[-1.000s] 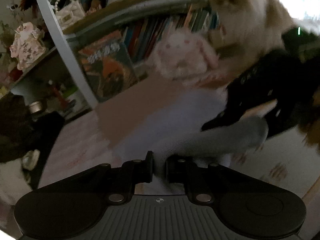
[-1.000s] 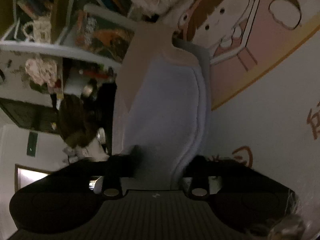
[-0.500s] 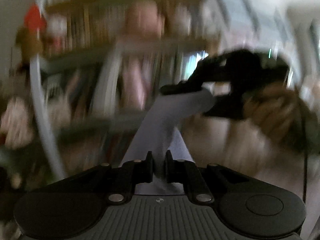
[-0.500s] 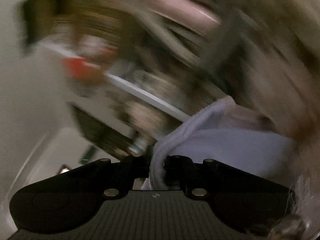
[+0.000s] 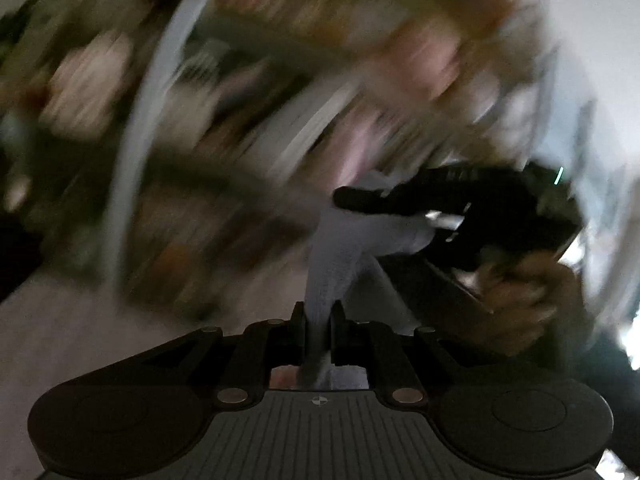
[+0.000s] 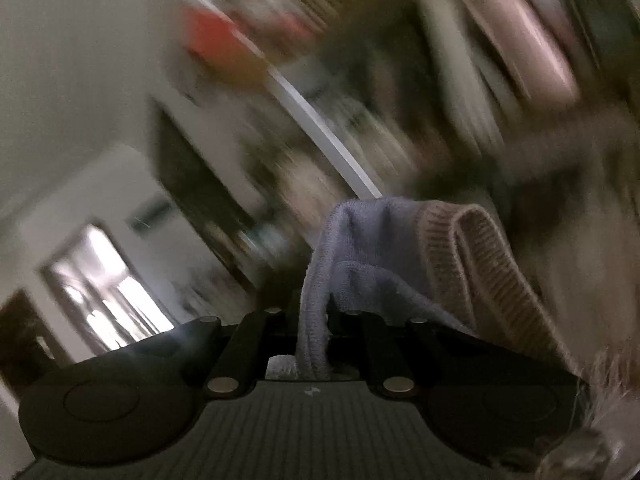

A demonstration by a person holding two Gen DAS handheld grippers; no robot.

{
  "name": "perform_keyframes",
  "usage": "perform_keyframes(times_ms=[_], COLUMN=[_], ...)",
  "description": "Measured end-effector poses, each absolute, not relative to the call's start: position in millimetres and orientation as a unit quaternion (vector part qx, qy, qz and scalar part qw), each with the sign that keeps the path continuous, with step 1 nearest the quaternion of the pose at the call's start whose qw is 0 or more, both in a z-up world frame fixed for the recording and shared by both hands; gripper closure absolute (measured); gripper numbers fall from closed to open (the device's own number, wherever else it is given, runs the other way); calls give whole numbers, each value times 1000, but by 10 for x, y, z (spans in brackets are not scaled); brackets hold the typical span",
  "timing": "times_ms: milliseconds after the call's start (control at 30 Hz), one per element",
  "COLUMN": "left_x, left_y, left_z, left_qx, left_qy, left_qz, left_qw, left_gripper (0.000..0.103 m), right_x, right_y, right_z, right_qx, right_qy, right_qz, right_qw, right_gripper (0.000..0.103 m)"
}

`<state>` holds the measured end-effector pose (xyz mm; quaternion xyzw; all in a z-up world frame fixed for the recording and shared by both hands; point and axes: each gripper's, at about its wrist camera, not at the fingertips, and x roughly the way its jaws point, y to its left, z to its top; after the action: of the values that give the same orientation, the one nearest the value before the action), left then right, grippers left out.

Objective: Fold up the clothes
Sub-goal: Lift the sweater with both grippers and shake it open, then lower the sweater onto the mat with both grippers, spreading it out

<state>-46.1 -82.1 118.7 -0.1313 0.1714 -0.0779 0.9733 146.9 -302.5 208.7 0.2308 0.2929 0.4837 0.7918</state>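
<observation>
Pale lavender knit garment (image 6: 360, 264) with a ribbed beige band (image 6: 472, 264), lifted and bunched. One edge is pinched between the right fingers (image 6: 340, 322), another stretch between the left fingers (image 5: 338, 316), cloth pulled taut between the two pairs.

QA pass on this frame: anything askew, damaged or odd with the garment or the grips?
Nothing damaged. The lavender knit garment is pinched in both the left gripper and the right gripper, bunched and hanging in folds, its ribbed beige hem twisted over. Heavy motion blur hides the background in both wrist views.
</observation>
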Motion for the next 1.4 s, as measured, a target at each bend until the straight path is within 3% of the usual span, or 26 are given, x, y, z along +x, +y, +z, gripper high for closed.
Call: perform_keyframes(times_ms=[133,300,333,367,467,500,667,1033,1400], left_x=[-273,-254,-282,-304,-407,-446,-556,-331,-382], left_y=[-590,-347,-308,-279,-203,-181,-286,-1105,-1451], left_z=[600,467,484,506,588,600,637,365,177], left_qx=[-82,-35,-28,-21,-8,-8,-26,-64,-72], left_qy=[275,320,319,317,306,301,289,338,384], left_qz=[-3,57,67,78,105,109,85,-37,-47], left_qw=[958,945,945,945,946,947,953,938,919], left_gripper=[91,85,84,81,71,66,60,59,59], right_x=[1625,1549,1518,1468,1330,1293,971,149,-191], right_y=[-2331,-1619,-1590,-1602,-1648,-1697,-2162,-3485,-3567], right_z=[1238,905,887,877,837,830,843,407,113], right_qx=[171,82,70,64,49,47,36,-69,-198], right_qy=[390,395,392,388,376,373,359,373,360], right_qz=[442,442,442,444,450,453,451,344,362], right_qw=[790,802,804,805,808,808,816,859,837], right_gripper=[96,92,82,61,38,36,30,29,29])
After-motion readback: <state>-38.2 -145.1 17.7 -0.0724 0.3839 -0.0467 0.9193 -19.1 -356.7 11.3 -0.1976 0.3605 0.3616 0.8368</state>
